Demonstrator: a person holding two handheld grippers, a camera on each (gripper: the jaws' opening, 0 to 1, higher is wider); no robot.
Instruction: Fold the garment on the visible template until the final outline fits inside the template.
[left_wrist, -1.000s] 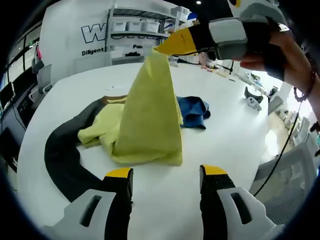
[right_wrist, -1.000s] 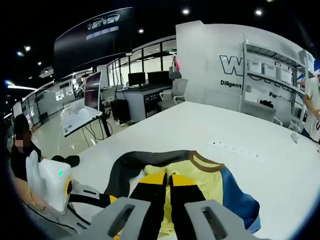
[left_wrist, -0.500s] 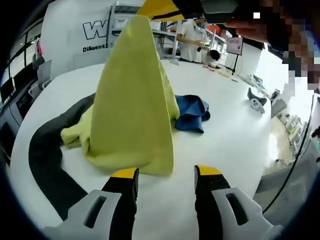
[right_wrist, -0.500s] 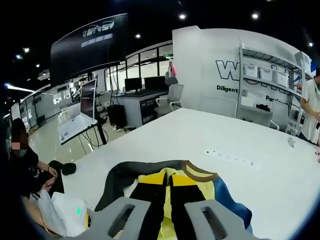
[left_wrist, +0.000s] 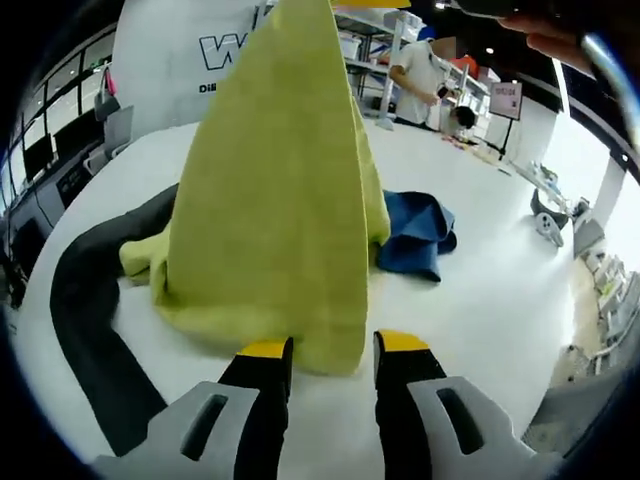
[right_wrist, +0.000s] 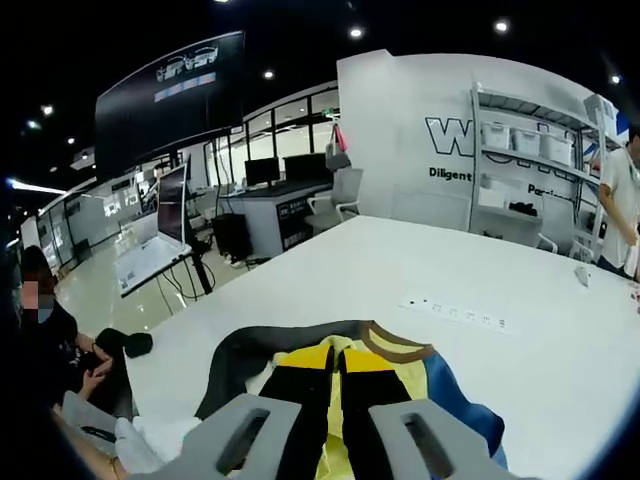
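A yellow garment (left_wrist: 270, 200) with a black sleeve (left_wrist: 80, 300) and a blue sleeve (left_wrist: 415, 230) lies partly on the white table (left_wrist: 480, 320). Its yellow body is pulled up into a tall cone, held at the top edge of the left gripper view by my right gripper (left_wrist: 372, 4). My left gripper (left_wrist: 332, 348) is open, and the cone's lower hem hangs just ahead of its gap. In the right gripper view, my right gripper (right_wrist: 338, 365) is shut on the yellow cloth (right_wrist: 400, 375). Below it are the brown collar (right_wrist: 400, 345) and the black sleeve (right_wrist: 240, 355).
A power strip (right_wrist: 455, 308) lies flat farther along the table (right_wrist: 450, 260). Shelving (right_wrist: 540, 150) stands behind it. One person stands by the shelves (left_wrist: 420, 75) and another sits off the table's left edge (right_wrist: 40, 320). A small grey device (left_wrist: 548, 200) rests at the far right.
The yellow cone has been pulled higher. My left gripper has come closer to its lower hem and its jaws have narrowed. The right gripper keeps its hold.
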